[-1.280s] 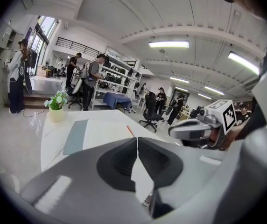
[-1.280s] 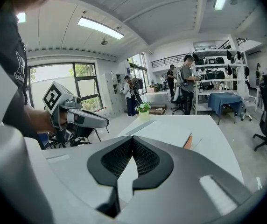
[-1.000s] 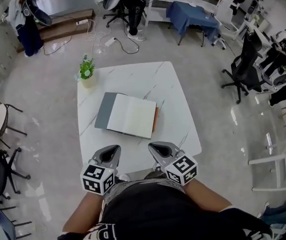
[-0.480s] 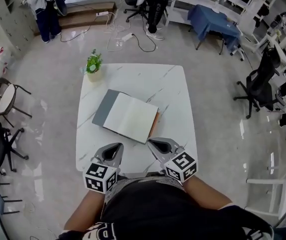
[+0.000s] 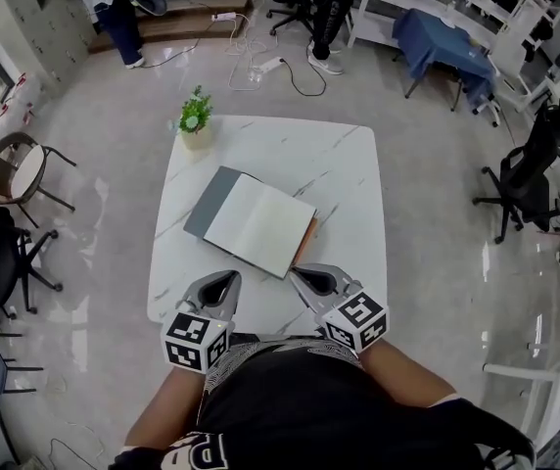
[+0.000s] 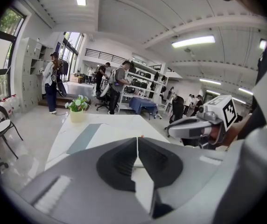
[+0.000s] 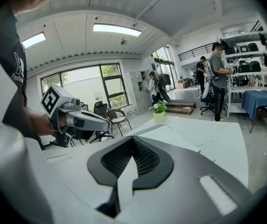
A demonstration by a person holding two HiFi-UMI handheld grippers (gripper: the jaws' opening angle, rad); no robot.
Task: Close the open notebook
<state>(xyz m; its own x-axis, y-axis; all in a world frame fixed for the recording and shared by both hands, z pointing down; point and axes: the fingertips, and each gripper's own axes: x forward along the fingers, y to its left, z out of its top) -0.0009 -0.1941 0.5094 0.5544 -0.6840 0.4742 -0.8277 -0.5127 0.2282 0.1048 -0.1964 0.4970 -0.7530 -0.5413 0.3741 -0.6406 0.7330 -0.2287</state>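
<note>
**Both grippers closer to the open notebook than a second ago**

Since a second ago, the left gripper (image 5: pixel 227 280) and the right gripper (image 5: pixel 300 275) sit closer to the open grey-covered notebook with blank cream pages (image 5: pixel 258 225). The gap of bare tabletop between them and the book has shrunk. The whole scene also sits differently in the head view, with the white marble-patterned square table (image 5: pixel 344 164) now further right and turned slightly.

The notebook lies flat and open near the middle of the table, set at an angle to the table's edges. Its grey cover shows along the far left side and an orange edge along the right. The right gripper's tip is just beside the notebook's near corner; whether it touches cannot be told. The left gripper's tip is over bare tabletop, a little short of the near edge of the pages.

Each gripper view shows its two jaws pressed together at the tip with nothing between them. Both grippers point away from the person, over the table's near edge, with their marker cubes towards the body.

A small green plant in a cream pot (image 5: pixel 196 116) stands at the table's far left corner, well apart from the notebook. A dark-framed chair with a round seat (image 5: pixel 16 174) stands on the glossy floor to the left.
</note>
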